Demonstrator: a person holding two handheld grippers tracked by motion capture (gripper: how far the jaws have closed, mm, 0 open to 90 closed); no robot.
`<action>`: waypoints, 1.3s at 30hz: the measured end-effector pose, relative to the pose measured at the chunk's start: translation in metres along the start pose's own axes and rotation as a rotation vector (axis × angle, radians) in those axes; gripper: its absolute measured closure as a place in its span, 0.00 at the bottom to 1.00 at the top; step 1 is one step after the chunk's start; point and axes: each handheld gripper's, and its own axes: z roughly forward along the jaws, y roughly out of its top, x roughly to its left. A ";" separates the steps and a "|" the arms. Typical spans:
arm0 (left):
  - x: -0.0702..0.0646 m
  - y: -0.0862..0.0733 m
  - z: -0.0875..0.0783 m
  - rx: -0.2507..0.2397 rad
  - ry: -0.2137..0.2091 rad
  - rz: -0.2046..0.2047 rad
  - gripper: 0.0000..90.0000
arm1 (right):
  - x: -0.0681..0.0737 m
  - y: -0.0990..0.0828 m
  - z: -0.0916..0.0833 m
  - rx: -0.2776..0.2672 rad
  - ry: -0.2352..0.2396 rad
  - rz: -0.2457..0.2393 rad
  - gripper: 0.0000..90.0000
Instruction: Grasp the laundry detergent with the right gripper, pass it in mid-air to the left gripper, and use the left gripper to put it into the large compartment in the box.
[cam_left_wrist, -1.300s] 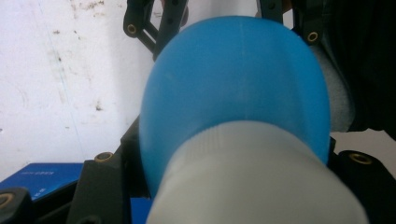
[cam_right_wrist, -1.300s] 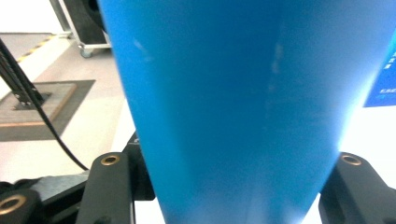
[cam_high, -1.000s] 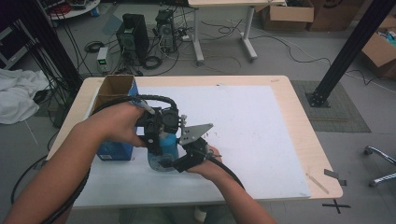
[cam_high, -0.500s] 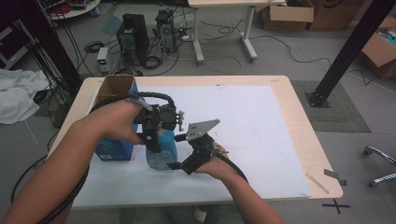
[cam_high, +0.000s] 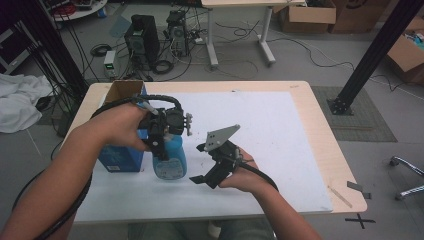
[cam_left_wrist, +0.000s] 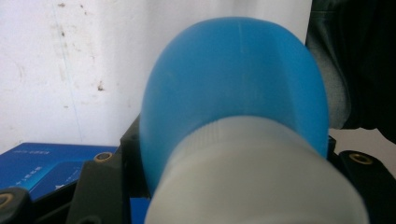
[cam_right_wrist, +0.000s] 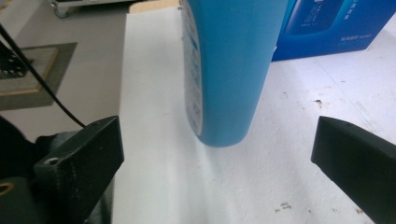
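Clamping the blue bottle (cam_high: 169, 162) at its white cap, the left gripper (cam_high: 162, 131) holds it; the right gripper (cam_high: 200, 179), just beside it, has just spread its jaws, nothing between them.

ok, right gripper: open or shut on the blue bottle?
Open. In the right gripper view the right gripper has its jaws spread wide, having just been opening, and the blue bottle stands beyond them, untouched, bottom on the white table cover.

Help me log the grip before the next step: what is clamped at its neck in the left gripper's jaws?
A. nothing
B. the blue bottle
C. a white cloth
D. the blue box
B: in the high view the left gripper is shut on the top of the blue bottle, while the right gripper stands open beside it.
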 end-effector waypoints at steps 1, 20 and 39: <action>0.000 -0.001 -0.001 -0.001 0.001 -0.005 0.43 | 0.000 0.000 -0.005 -0.011 -0.010 -0.006 0.04; 0.017 -0.020 -0.038 0.000 -0.045 -0.176 0.43 | -0.037 0.018 -0.090 0.379 -0.041 -0.068 0.00; 0.049 -0.051 -0.106 -0.065 -0.073 -0.656 0.43 | -0.072 0.031 -0.119 0.737 -0.016 -0.072 0.00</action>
